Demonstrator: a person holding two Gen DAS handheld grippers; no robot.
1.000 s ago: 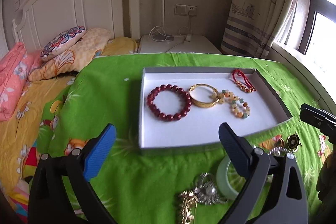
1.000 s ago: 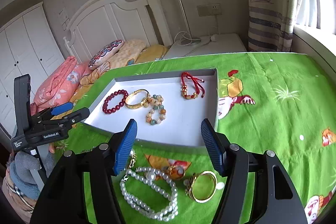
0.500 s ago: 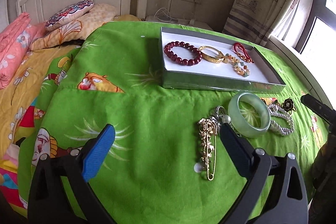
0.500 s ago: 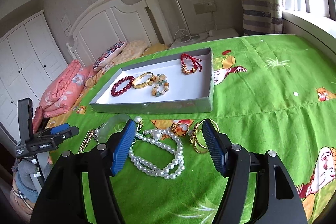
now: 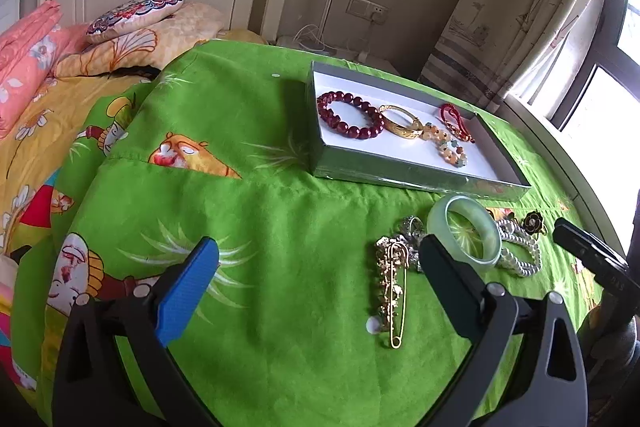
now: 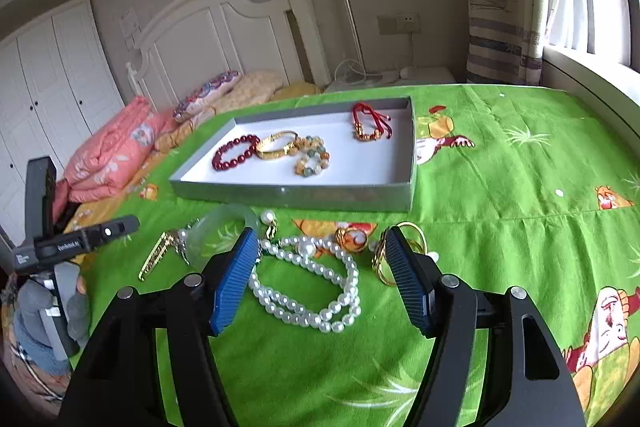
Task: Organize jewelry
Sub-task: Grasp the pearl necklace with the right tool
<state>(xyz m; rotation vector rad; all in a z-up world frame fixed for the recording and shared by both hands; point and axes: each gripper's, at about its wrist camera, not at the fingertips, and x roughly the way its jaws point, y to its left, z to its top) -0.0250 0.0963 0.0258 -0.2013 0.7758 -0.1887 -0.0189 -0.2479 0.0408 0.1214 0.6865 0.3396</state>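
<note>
A grey tray (image 5: 404, 175) (image 6: 288, 197) on the green cover holds a dark red bead bracelet (image 5: 350, 115) (image 6: 234, 157), a gold bangle (image 5: 400, 125), a mixed bead bracelet (image 6: 312, 159) and a red cord bracelet (image 6: 370, 125). In front of it lie a gold brooch pin (image 5: 392, 287), a jade bangle (image 5: 464, 231), a pearl necklace (image 6: 308, 283), a gold pendant (image 6: 352, 239) and gold rings (image 6: 400, 251). My left gripper (image 5: 316, 283) is open and empty, left of the pin. My right gripper (image 6: 320, 275) is open, just above the pearls.
The green cartoon cover (image 5: 248, 211) spreads over the bed. Pillows and a pink quilt (image 5: 28, 55) lie at the far left by the white headboard. A nightstand with cables (image 6: 384, 77), a curtain and a window stand at the back right.
Both grippers have pulled back from over the tray toward the near edge and dropped lower. The loose jewelry in front of the tray now sits between the fingers. Both stayed open.
</note>
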